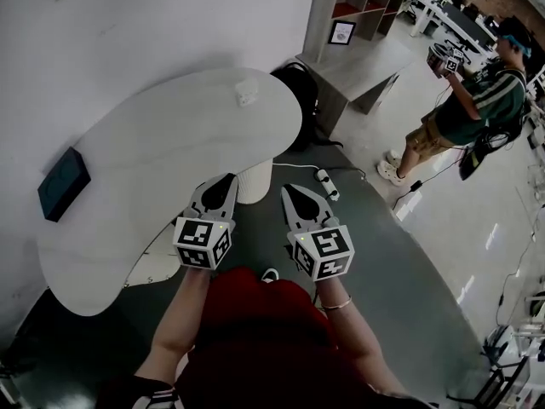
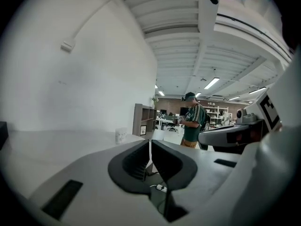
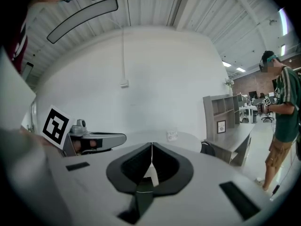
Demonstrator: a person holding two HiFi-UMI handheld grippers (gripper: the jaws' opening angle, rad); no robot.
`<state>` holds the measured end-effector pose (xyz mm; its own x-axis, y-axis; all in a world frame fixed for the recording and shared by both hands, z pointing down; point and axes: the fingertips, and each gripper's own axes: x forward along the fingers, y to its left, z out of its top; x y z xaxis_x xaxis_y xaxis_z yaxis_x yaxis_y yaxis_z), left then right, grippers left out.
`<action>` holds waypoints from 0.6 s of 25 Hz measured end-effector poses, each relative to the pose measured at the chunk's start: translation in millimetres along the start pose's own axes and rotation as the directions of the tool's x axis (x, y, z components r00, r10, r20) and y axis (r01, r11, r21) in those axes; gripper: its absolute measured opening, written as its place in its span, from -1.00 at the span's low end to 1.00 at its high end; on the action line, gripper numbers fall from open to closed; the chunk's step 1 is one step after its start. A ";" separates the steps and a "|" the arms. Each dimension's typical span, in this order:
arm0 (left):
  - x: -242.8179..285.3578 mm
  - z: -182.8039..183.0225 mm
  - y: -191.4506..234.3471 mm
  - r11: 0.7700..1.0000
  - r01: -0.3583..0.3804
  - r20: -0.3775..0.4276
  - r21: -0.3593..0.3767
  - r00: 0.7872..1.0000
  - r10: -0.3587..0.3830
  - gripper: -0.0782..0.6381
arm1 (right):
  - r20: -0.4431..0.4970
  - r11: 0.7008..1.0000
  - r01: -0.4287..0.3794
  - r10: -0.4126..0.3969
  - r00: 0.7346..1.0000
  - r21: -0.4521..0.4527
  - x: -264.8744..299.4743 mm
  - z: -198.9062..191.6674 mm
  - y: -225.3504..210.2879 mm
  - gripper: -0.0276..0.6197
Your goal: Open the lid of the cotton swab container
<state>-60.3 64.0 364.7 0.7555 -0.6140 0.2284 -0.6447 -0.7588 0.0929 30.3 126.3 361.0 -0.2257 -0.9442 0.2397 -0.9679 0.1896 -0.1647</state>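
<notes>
The cotton swab container point(image 1: 247, 91) is a small white tub at the far end of the white curved table point(image 1: 153, 152). It looks small and distant in the left gripper view point(image 2: 121, 135) and in the right gripper view point(image 3: 172, 135). My left gripper point(image 1: 226, 180) hovers over the table's near edge, jaws shut with nothing between them point(image 2: 150, 143). Beside it, my right gripper point(image 1: 290, 189) hangs over the floor, also shut and empty point(image 3: 152, 148). Both are well short of the container.
A dark flat box point(image 1: 64, 183) lies on the table's left side. A black bag point(image 1: 298, 83) sits behind the table, and a power strip point(image 1: 326, 184) lies on the floor. Another person point(image 1: 464, 100) stands at the right, near a grey shelf unit point(image 1: 358, 11).
</notes>
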 end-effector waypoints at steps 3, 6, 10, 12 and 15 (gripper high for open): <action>3.0 1.3 4.3 1.000 -0.011 -0.005 -0.003 1.000 0.011 -0.68 | -0.008 1.000 0.009 -0.009 1.000 0.006 4.5 1.2 -5.0 -0.86; 7.4 1.8 10.1 1.000 -0.017 -0.012 0.005 1.000 0.017 -0.68 | -0.014 1.000 0.002 -0.002 1.000 0.010 11.6 2.1 -4.8 -0.86; 19.6 1.4 24.1 1.000 -0.027 -0.022 0.002 0.999 0.027 -0.68 | -0.028 1.000 -0.012 0.012 1.000 0.016 28.1 0.2 -4.8 -0.86; 29.9 3.3 30.4 1.000 -0.023 -0.021 0.001 1.000 0.023 -0.68 | -0.033 1.000 -0.013 0.014 0.999 0.009 38.8 2.1 -9.1 -0.86; 47.3 2.7 38.9 1.000 -0.011 -0.033 0.009 0.999 0.011 -0.68 | -0.040 1.000 -0.006 0.006 0.999 0.008 55.5 5.7 -19.8 -0.86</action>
<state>-49.2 4.9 376.5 0.7440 -0.6150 0.2613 -0.6519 -0.7538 0.0820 37.6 68.6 372.1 -0.2360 -0.9317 0.2763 -0.9656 0.1930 -0.1741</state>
